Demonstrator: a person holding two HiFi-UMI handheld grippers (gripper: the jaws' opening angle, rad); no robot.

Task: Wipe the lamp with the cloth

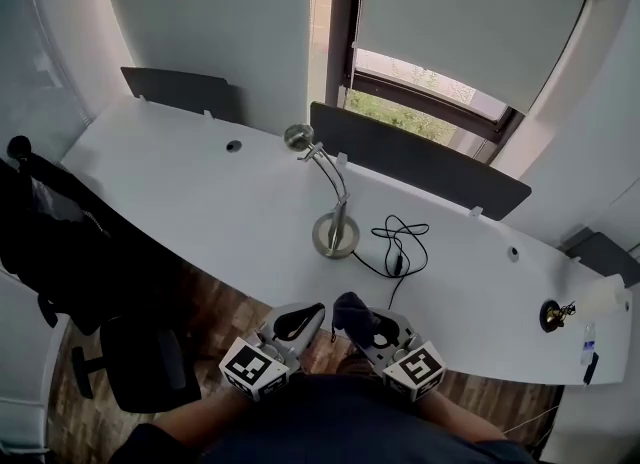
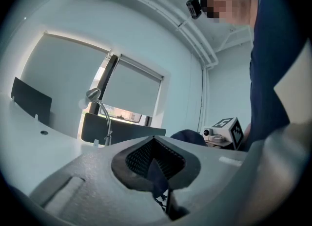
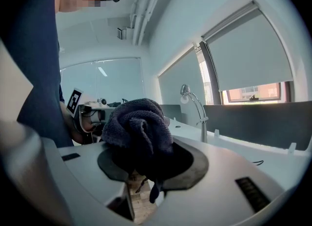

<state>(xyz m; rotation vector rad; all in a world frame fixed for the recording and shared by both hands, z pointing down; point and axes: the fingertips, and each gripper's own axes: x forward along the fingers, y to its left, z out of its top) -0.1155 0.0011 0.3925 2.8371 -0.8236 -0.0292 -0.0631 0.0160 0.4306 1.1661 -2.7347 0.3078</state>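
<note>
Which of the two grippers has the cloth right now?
The right gripper: a bunched dark cloth sits clamped between its jaws. The left gripper has its jaws together with nothing between them.

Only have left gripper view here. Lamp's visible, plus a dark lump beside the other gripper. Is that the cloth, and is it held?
Observer: Yes. Right gripper view shows the dark blue knitted cloth bunched up and clamped in the right claw.
Operator: Anything on the desk by the lamp base?
Observer: In head view a black cable lies looped on the white desk, just right of the silver gooseneck desk lamp.
Operator: Claws close to the lamp?
Observer: No. Head view puts the left claw and right claw at the desk's near edge, apart from the lamp.
</note>
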